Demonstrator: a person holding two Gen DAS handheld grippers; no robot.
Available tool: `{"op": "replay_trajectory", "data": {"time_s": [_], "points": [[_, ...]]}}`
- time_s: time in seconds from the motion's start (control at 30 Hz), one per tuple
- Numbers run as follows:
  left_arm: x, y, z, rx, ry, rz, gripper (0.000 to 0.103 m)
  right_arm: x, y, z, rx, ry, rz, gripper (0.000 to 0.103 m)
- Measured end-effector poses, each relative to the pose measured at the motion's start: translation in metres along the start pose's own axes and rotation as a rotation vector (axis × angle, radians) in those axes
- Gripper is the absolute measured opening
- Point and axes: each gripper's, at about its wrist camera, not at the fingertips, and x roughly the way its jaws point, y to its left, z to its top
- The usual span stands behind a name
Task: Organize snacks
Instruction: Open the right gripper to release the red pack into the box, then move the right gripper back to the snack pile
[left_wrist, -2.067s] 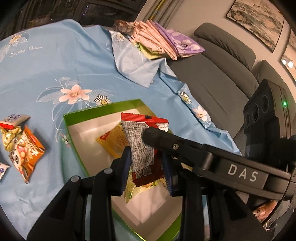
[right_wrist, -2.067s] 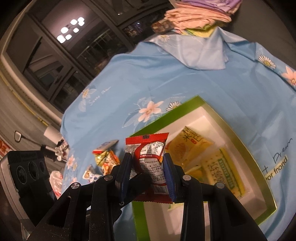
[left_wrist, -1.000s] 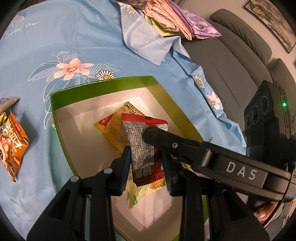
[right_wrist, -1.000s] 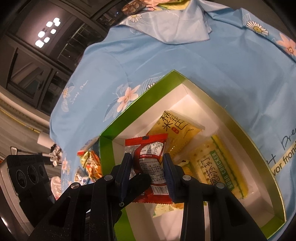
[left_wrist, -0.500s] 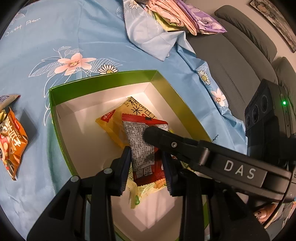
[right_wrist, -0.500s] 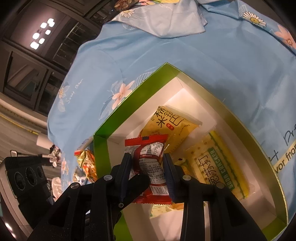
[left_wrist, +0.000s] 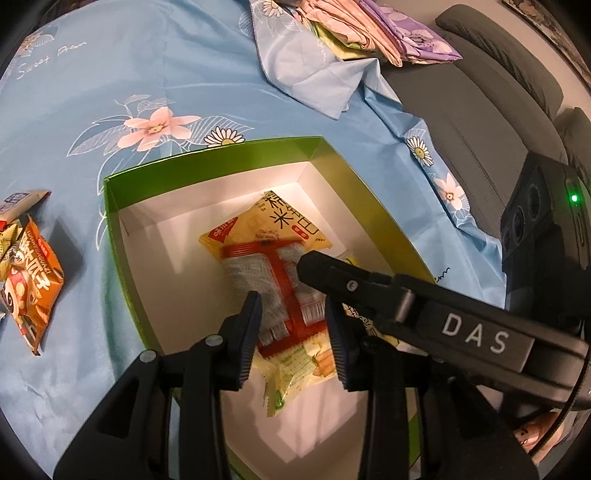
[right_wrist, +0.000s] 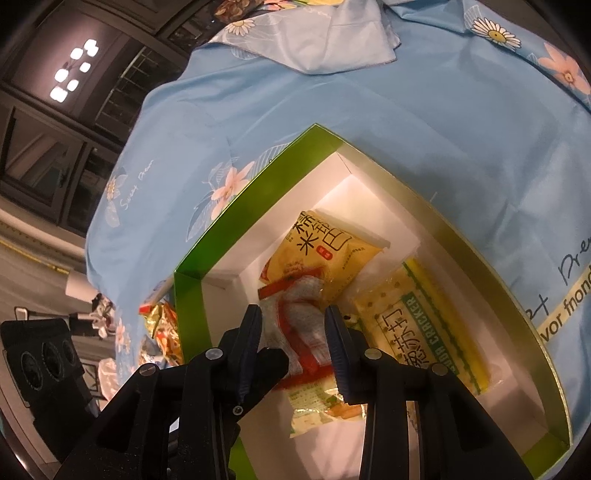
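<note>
Right now both grippers are hanging over the green-walled box (left_wrist: 207, 162), whose white floor is sitting on the blue floral tablecloth (left_wrist: 129, 74). The left gripper (left_wrist: 293, 325) is parting its jaws, and the red and silver snack packet (left_wrist: 273, 284) is showing blurred between the blue pads, lying against the packets beneath it; the pads are no longer pressing on it as far as the left wrist view tells. The right gripper (right_wrist: 293, 334) is pointing into the same box with its fingers only a little apart, and the same red and silver packet (right_wrist: 303, 314) is appearing in the gap between them, yet whether those pads are gripping it or merely framing it is something I cannot tell. In the left wrist view the right gripper's black finger, with "DAS" lettered on the arm behind it, is crossing over the packet's right side. Under the red packet a yellow rice-cracker packet (right_wrist: 325, 251) is lying toward the far corner, a pale green packet (left_wrist: 295, 373) is sticking out toward the near edge, and a yellow soda cracker pack (right_wrist: 424, 325) is resting along the right wall. Outside the box, to its left, an orange snack bag (left_wrist: 33, 284) is lying on the cloth among other small packets. Folded fabrics (left_wrist: 369, 29) are piling at the cloth's far edge beside a grey sofa (left_wrist: 480, 122).
</note>
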Motion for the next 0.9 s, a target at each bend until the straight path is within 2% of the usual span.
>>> {"op": "replay_trajectory", "data": {"time_s": [0.1, 0.23, 0.3, 0.5, 0.6, 0.67, 0.9], "points": [[-0.007, 0.0, -0.002, 0.009, -0.021, 0.007, 0.04, -0.003, 0.003, -0.001, -0.013, -0.014, -0.004, 0.037], [-0.023, 0.001, -0.005, 0.015, -0.063, 0.016, 0.048, -0.009, 0.008, -0.003, -0.034, -0.047, -0.019, 0.047], [-0.032, 0.003, -0.007, 0.013, -0.087, 0.018, 0.051, -0.012, 0.01, -0.004, -0.041, -0.065, -0.027, 0.048], [-0.065, 0.016, -0.017, -0.009, -0.162, 0.026, 0.071, -0.019, 0.016, -0.007, -0.057, -0.102, -0.066, 0.06], [-0.081, 0.024, -0.024, -0.029, -0.197, 0.041, 0.08, -0.021, 0.022, -0.008, -0.075, -0.113, -0.082, 0.069], [-0.093, 0.033, -0.031, -0.053, -0.219, 0.055, 0.082, -0.021, 0.026, -0.01, -0.088, -0.12, -0.095, 0.077], [-0.142, 0.077, -0.058, -0.107, -0.264, 0.161, 0.09, -0.022, 0.049, -0.019, -0.164, -0.145, -0.141, 0.082]]}}
